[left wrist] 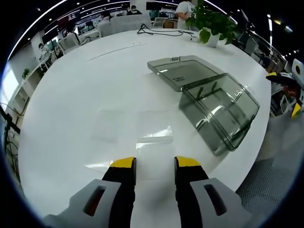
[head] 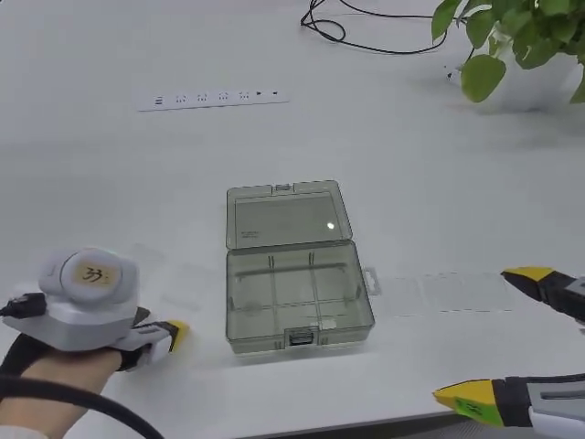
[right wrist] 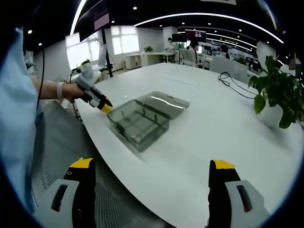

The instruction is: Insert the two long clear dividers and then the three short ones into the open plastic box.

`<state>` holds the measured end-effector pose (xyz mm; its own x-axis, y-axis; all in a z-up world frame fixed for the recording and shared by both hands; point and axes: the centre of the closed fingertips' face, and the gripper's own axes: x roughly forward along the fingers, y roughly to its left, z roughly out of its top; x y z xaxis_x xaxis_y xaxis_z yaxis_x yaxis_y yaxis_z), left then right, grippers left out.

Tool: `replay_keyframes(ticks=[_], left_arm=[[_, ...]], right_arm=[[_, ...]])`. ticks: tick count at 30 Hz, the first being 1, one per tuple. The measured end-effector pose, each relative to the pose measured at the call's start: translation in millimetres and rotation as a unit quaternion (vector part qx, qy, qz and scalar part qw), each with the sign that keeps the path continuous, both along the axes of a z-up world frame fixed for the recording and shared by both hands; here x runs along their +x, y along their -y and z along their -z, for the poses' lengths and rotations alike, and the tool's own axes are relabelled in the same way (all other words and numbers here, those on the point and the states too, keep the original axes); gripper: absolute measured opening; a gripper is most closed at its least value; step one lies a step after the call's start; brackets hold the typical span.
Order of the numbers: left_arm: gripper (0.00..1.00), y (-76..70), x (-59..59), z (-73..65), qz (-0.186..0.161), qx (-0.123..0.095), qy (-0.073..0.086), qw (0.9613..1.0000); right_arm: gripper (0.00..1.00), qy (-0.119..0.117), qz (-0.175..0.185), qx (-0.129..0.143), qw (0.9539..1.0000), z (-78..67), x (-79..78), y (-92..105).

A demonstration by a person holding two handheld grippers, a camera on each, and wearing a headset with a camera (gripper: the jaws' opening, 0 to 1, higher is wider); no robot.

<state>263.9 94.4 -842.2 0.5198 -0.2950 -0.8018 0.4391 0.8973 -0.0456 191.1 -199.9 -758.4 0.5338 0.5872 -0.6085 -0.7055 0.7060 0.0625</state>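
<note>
The open smoky plastic box (head: 297,291) sits mid-table with its lid (head: 288,215) laid flat behind it. Thin partition lines show inside the box (left wrist: 218,107). Flat clear dividers (left wrist: 154,133) lie on the table just ahead of my left gripper (left wrist: 156,164), which is open and holds nothing. That gripper (head: 174,336) rests left of the box. More clear dividers (head: 448,293) lie right of the box. My right gripper (head: 498,337) is wide open near the front right edge, empty. From the right gripper (right wrist: 152,164), the box (right wrist: 140,121) lies ahead beyond the table edge.
A white power strip (head: 215,98) lies at the back left, with a black cable (head: 366,32) and a potted plant (head: 516,41) at the back right. The table's front edge runs close below the box. Office desks and people stand far behind.
</note>
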Motion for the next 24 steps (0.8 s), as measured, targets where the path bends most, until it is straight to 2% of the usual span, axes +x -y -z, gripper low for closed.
replay_keyframes(ticks=[6, 9, 13, 15, 20, 22, 24], left_arm=[[0.3, -0.4, -0.1, -8.0, -0.013, -0.02, 0.013, 0.9996], [0.3, 4.6, 1.6, -17.5, -0.026, -0.048, 0.022, 0.9983], [0.3, 5.5, 7.9, -30.8, -0.035, -0.065, 0.042, 0.9964], [0.3, 8.3, 11.2, -39.6, -0.038, -0.081, 0.054, 0.9945], [0.3, 15.9, 15.0, -59.6, -0.037, -0.101, 0.076, 0.9913], [0.3, 21.0, 16.0, -67.5, -0.031, -0.105, 0.091, 0.9897], [0.3, 25.4, 15.0, -71.2, -0.028, -0.108, 0.094, 0.9892]], right_arm=[[1.0, -0.001, 0.008, 0.015, 0.9999, -2.0, 2.7, -7.1], [0.99, -0.001, 0.016, 0.031, 0.9994, -5.5, 6.6, -11.3], [0.98, 0.005, 0.024, 0.048, 0.9986, -9.8, 15.3, -15.5], [0.98, 0.005, 0.027, 0.054, 0.9982, -11.4, 18.5, -17.6], [0.96, 0.009, 0.041, 0.087, 0.9953, -20.5, 29.5, -27.2], [0.94, 0.009, 0.047, 0.103, 0.9935, -25.5, 34.2, -32.0], [0.92, 0.013, 0.057, 0.122, 0.9908, -32.0, 40.2, -36.7]])
